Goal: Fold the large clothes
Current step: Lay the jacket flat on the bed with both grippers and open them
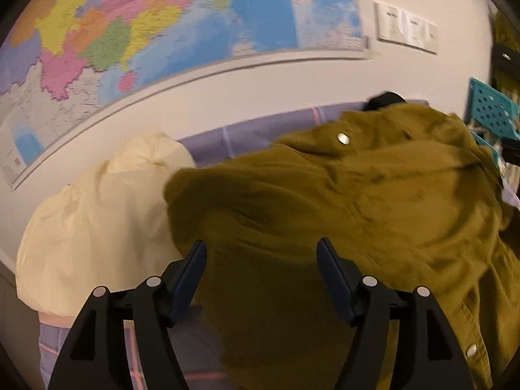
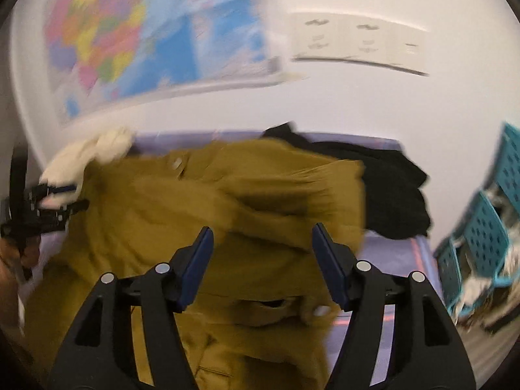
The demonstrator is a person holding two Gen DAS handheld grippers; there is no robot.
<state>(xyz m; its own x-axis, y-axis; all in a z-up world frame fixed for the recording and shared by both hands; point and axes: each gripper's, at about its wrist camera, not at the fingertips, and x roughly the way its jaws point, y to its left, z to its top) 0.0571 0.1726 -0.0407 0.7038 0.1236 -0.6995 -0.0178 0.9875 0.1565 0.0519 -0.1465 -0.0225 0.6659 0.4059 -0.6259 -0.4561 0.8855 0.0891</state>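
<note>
An olive-green snap-button shirt (image 1: pixel 341 214) lies crumpled on a purple plaid sheet (image 1: pixel 260 130). It also shows in the right wrist view (image 2: pixel 182 204), blurred by motion. My left gripper (image 1: pixel 261 253) is open and empty, its jaws wide apart just above the shirt's left part. My right gripper (image 2: pixel 262 239) is open and empty over the shirt's middle folds. The left gripper also shows at the left edge of the right wrist view (image 2: pixel 48 208), beside the shirt's edge.
A cream jacket (image 1: pixel 97 214) lies left of the shirt by the wall. A black garment (image 2: pixel 383 188) lies behind the shirt on the right. Teal perforated baskets (image 2: pixel 481 237) stand at the right. A colourful map (image 1: pixel 162 32) and wall sockets (image 1: pixel 406 27) hang behind.
</note>
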